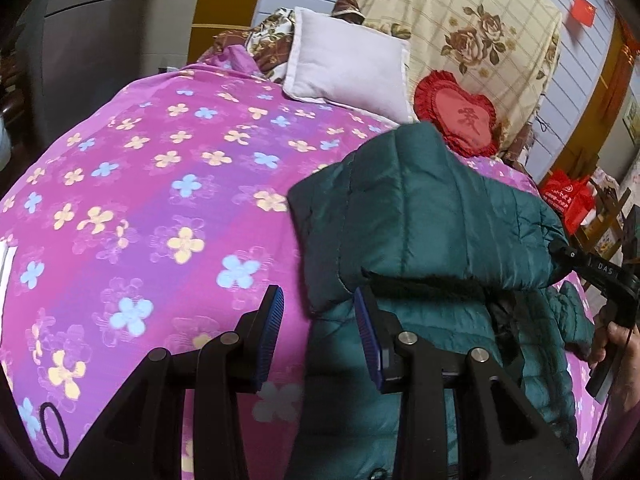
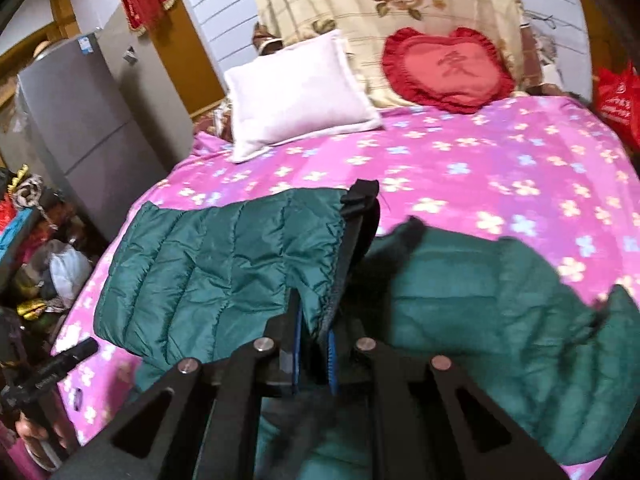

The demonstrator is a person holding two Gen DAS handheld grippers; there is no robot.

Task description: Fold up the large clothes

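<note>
Right now my right gripper [image 2: 314, 344] is clamped on the green puffer jacket's [image 1: 420, 216] front edge, lifting one panel above the floral bedspread [image 1: 140, 184] — my left gripper [image 1: 318, 328] hangs spread and empty at the jacket's left border, nearer the unfolded side.

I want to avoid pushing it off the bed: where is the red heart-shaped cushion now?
The red heart cushion sits at the head of the bed, leaning on the rose-print quilt, to the right of the white pillow and beyond the green jacket.
</note>
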